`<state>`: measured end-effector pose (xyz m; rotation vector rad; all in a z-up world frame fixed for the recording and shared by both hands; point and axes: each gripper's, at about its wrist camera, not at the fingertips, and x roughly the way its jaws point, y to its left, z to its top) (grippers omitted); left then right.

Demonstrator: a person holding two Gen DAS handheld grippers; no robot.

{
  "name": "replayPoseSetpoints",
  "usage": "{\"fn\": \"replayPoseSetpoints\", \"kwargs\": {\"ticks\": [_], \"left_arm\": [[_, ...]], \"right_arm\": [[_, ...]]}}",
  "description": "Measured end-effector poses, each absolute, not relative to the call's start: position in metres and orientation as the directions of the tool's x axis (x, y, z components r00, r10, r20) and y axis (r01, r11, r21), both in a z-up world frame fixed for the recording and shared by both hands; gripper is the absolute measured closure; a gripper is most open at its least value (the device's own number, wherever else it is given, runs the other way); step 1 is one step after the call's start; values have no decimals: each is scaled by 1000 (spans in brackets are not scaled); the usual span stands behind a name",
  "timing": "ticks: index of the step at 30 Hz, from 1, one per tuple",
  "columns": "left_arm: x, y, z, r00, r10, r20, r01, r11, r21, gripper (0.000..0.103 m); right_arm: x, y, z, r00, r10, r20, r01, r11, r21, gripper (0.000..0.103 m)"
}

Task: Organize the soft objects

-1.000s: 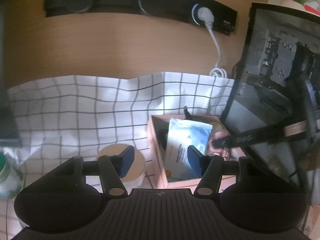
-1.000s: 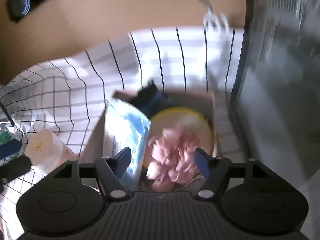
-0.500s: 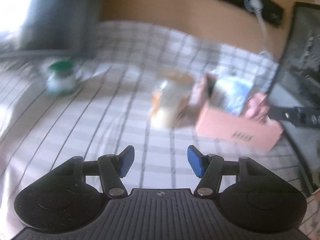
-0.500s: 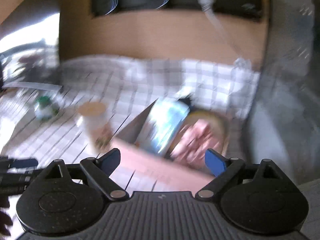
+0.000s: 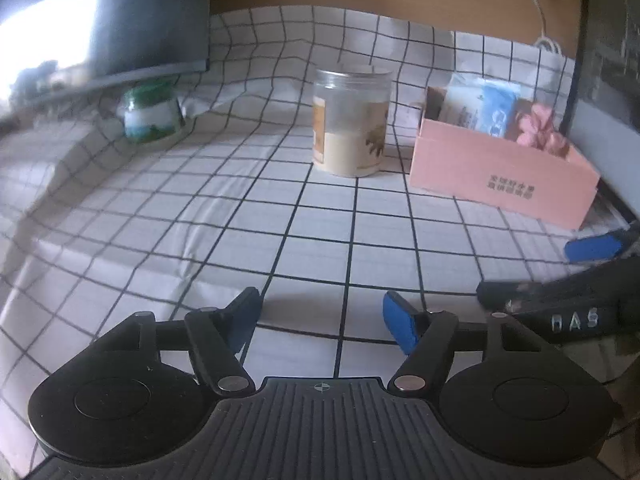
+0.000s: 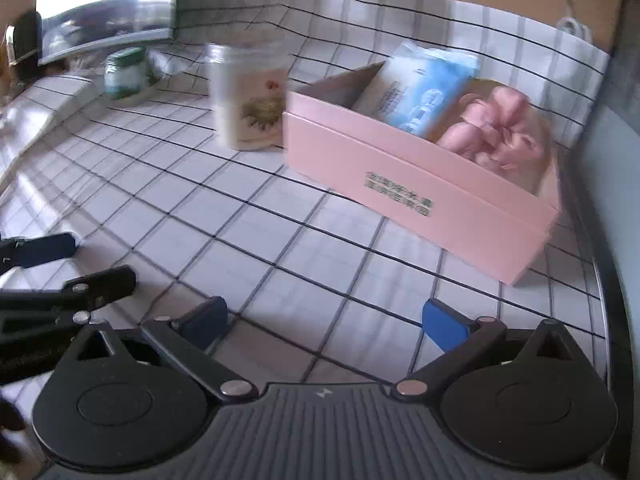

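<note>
while both grippers' jaws are opening empty, pink box (image 6: 420,184) holds soft items.

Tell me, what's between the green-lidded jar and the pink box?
The tall clear jar stands between the green-lidded jar and pink box, in both wrist views.

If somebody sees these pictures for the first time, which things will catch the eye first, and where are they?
The pink box on the checked cloth stands out first, at the right, holding a blue packet and a pink soft bundle. Just left of it stands a clear jar, and farther left a small green-lidded jar. In front, both grippers, left and right, are opening with nothing between them.
</note>
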<state>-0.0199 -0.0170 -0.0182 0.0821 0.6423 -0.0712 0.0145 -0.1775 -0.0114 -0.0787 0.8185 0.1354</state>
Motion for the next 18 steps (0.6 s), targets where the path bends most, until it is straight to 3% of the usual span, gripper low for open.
{"fn": "replayPoseSetpoints", "kwargs": {"ticks": [3,18], "left_arm": [[-22,-17,-18,803,-36,-595,74,997,40,29],[-17,-22,-19,806,10,-592,24,999,49,28]], "right_arm": [[18,-187,-16,689,108,-717,-116,992,37,0],[9,-194,-22,755,133,-642,-145,989,34,0]]}}
